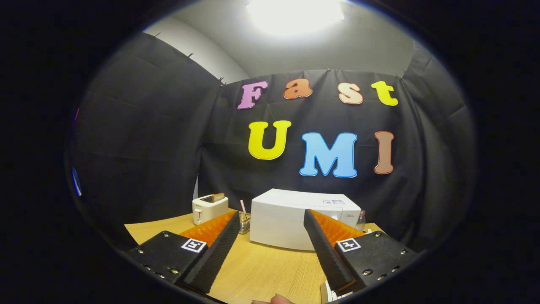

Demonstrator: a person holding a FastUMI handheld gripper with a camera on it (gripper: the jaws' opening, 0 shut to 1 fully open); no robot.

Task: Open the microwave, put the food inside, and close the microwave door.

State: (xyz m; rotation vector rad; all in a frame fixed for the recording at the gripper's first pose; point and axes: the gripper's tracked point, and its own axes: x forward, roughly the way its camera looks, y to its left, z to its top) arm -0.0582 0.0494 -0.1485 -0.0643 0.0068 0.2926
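Hovering my gripper [272, 221] wide open, holding nothing, over the wooden table [261, 270]. I see the white microwave [291, 219] beyond the fingers, door closed, toaster [209, 207] off to its left.

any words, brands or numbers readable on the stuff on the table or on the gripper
No text here can be read.
Sticker on top of the microwave: too small to read.
Brand mark on the microwave's front: blurred, unreadable.
Mark on the toaster: too small to read.
Square markers on the gripper, fingers open and empty, microwave beyond them: coded patterns, no words.
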